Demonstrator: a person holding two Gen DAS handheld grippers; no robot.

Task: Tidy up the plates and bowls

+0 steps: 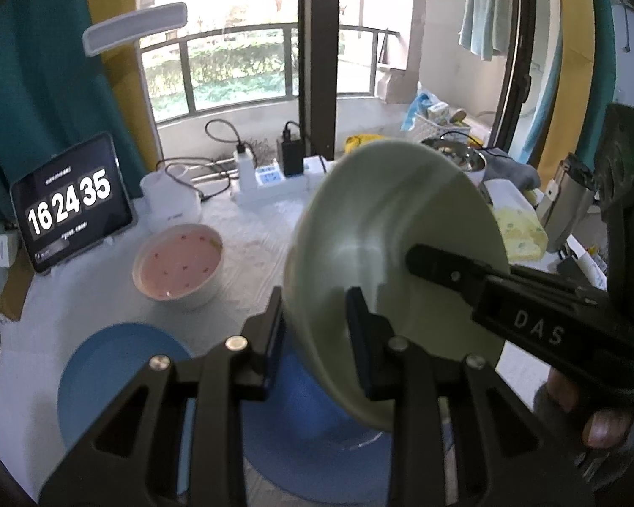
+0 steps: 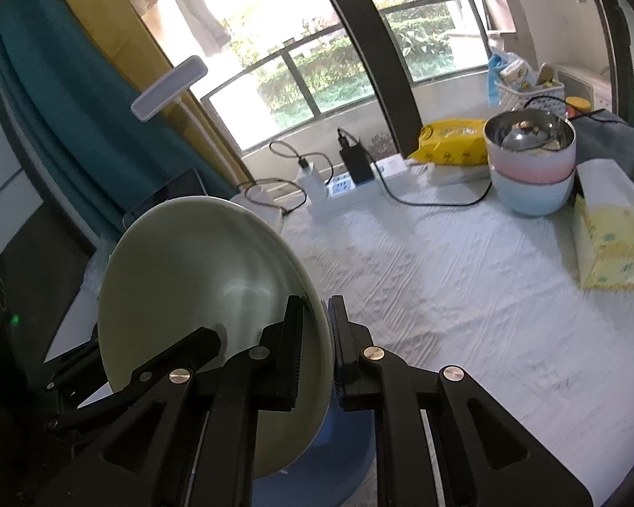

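Note:
A pale green plate (image 1: 384,245) is held tilted on edge above a blue plate (image 1: 118,372) on the table. My left gripper (image 1: 317,338) straddles the green plate's lower rim with a gap on both sides, so it is open. My right gripper (image 2: 317,338) is shut on the same green plate (image 2: 190,279), pinching its rim; its finger also shows in the left wrist view (image 1: 448,266). A pink bowl (image 1: 177,266) stands behind the blue plate. The blue plate (image 2: 317,464) shows below the green one in the right wrist view.
A tablet clock (image 1: 69,203) leans at the back left. A power strip with chargers (image 2: 342,186) lies by the window. Stacked pink and blue bowls with a steel bowl on top (image 2: 530,164) and a tissue box (image 2: 613,228) stand at the right.

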